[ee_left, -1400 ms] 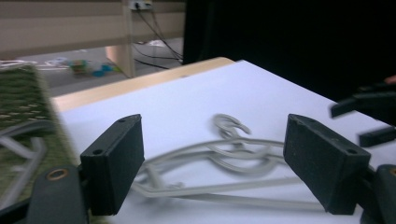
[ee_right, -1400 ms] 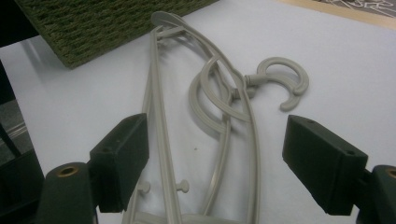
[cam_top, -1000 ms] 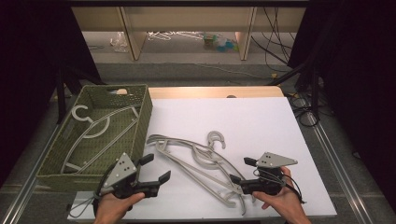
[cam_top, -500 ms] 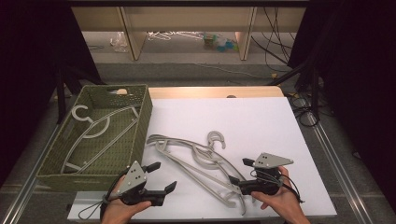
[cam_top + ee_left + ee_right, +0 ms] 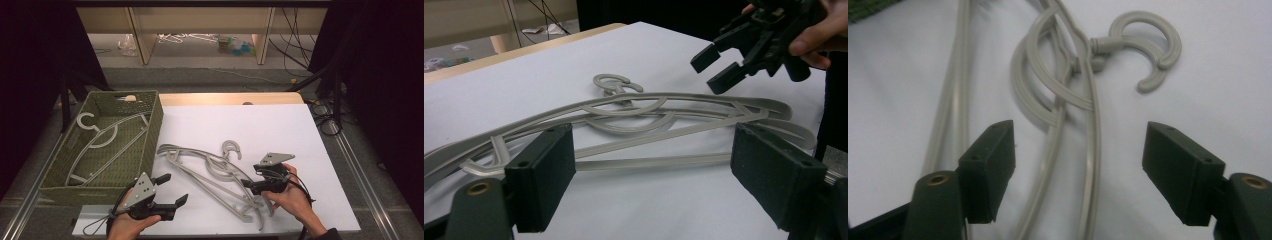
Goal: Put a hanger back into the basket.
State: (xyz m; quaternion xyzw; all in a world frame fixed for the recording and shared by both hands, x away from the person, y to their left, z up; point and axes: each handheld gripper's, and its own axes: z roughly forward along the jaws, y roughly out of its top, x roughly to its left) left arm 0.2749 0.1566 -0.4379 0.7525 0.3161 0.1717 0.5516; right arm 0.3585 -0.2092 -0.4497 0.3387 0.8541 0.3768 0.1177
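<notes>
Grey plastic hangers [image 5: 215, 175] lie in a pile on the white table [image 5: 300, 130], near the front edge. From the high view, a green basket [image 5: 155, 125] stands at the left of the table, and one more hanger [image 5: 100, 140] lies inside it. The left gripper [image 5: 170, 192] sits low at the front, just left of the pile, with its jaws wide apart and nothing in them. The right gripper [image 5: 248, 185] is over the right end of the pile, held in a hand [image 5: 292, 200].

In the left gripper view, the two black jaws stand far apart. The hangers [image 5: 634, 120] lie flat on the table past the jaws, not touching them. The right gripper [image 5: 719, 67] hangs above the far end of the pile, jaws parted and empty.

In the right gripper view, the jaws have just been closing a little, but they are open wide. The hanger bars [image 5: 1088, 150] run on the table between the jaws, and the pads do not touch them. The hooks [image 5: 1148, 45] lie farther up, past the jaws.
</notes>
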